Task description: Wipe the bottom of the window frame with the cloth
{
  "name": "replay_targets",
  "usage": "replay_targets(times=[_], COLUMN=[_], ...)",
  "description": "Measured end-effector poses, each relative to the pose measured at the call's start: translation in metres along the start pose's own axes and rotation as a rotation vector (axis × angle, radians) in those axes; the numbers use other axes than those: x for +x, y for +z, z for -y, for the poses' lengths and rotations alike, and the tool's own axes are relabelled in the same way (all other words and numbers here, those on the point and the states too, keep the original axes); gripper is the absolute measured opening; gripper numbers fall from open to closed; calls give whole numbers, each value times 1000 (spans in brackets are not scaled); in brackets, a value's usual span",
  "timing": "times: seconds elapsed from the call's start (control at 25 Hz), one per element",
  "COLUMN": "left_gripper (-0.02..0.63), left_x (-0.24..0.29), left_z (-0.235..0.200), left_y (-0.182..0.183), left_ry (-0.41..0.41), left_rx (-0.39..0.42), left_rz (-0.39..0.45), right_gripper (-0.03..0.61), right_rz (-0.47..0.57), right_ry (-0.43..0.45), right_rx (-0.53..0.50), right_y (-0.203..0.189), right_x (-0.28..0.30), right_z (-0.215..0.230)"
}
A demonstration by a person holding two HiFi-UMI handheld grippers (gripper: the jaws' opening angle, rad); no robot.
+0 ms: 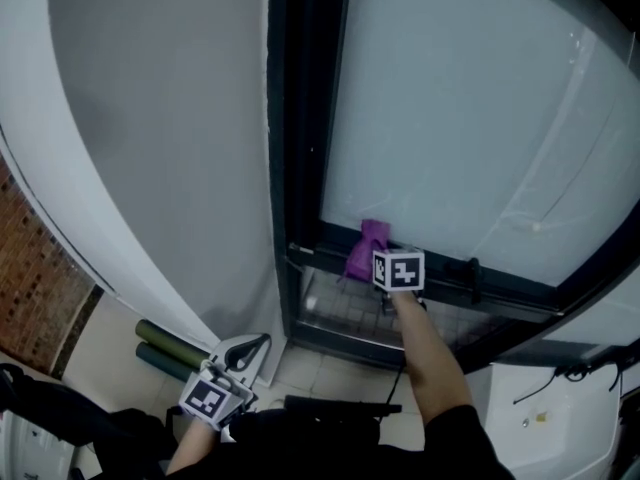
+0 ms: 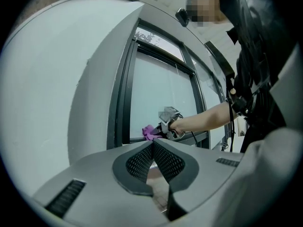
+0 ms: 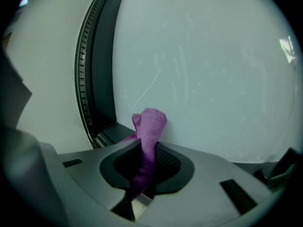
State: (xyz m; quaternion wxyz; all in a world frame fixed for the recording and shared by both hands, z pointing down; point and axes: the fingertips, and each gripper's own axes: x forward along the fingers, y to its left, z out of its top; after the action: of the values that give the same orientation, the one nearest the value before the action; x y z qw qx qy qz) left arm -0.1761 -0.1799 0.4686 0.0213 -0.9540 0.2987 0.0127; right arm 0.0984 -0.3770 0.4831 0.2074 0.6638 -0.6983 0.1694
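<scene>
Broadly, we face a pale wall that fills the left half of the head view, while the frosted window pane takes the upper right. Between them runs the dark window frame, its bottom rail crossing the lower middle toward the right edge. Our right gripper reaches that rail at the pane's lower left corner, jaws clamped on the purple cloth. In the right gripper view the cloth rises from between the jaws, its bunched top close against the glass, just beside the frame's corner. Our left gripper hangs at lower left, well apart from the window, jaws closed tip to tip on nothing. Beside it, two dark green rolls lie on the floor.
</scene>
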Motion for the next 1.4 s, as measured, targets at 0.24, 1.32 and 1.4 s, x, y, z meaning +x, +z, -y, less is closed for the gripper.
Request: replay_targets(times=[0.24, 1.32, 1.4], left_gripper=[2, 2, 2], left_x=[8, 40, 40], left_z=[6, 39, 39], left_y=[-1, -8, -8], left_ry=[-25, -124, -132], left_rx=[8, 17, 16], left_rz=[0, -24, -23], right_gripper=[72, 72, 72], right_rz=[-4, -9, -12], right_ry=[7, -137, -145], right_rx=[25, 63, 69], right_y=[-5, -32, -34], right_x=[-7, -48, -50], right_z=[8, 94, 98])
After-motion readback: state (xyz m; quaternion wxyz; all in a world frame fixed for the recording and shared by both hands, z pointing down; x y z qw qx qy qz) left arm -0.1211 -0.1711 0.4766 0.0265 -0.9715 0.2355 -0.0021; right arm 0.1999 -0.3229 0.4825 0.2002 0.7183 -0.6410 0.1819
